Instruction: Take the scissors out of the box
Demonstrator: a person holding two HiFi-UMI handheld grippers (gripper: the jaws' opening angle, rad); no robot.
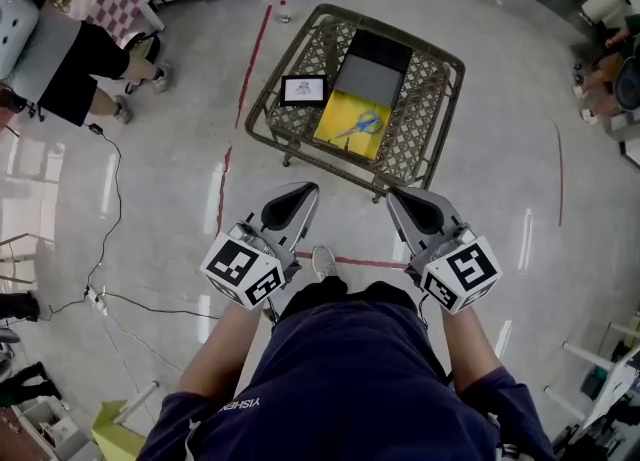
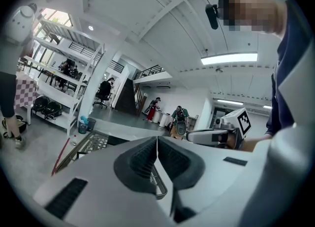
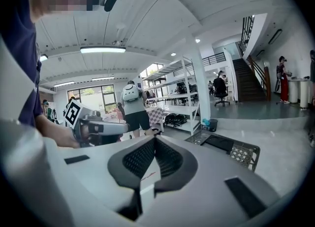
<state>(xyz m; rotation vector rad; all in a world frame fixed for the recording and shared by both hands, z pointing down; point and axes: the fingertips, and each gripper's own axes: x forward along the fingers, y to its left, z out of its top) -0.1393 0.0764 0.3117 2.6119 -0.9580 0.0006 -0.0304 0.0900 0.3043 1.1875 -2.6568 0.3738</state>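
Head view is looking steeply down on the person's 2 forearms (image 1: 225, 344), which are reaching forward from the lower middle of the frame, side by side and apart. The left claw (image 1: 303, 191) is pointing up-frame and a little right, and the right claw (image 1: 394, 195) is pointing up-frame and a little left. The 2 tips are angling toward the wicker worktop (image 1: 425, 99) at upper centre. Both tips are showing just below the worktop's near rim and are touching nothing.

In the left gripper view, the left claw (image 2: 156, 145) is showing its ridged pads pressed together with nothing between them. In the right gripper view, the right claw (image 3: 154, 142) is likewise closed pad to pad and empty.

The blue-handled scissors (image 1: 360, 126) are lying inside the open yellow box (image 1: 337, 132) on the near half of the worktop. A dark grey slab (image 1: 372, 69) is lying just beyond the box, and a white card (image 1: 303, 90) with a black square is lying to its left.

The person's hands are hidden behind the 2 marker cubes (image 1: 240, 269). In both gripper views the claw's own body is covering the box and scissors, so only a corner of the worktop (image 3: 246, 154) is showing. The scissor blades are too small to tell whether they are open or closed.
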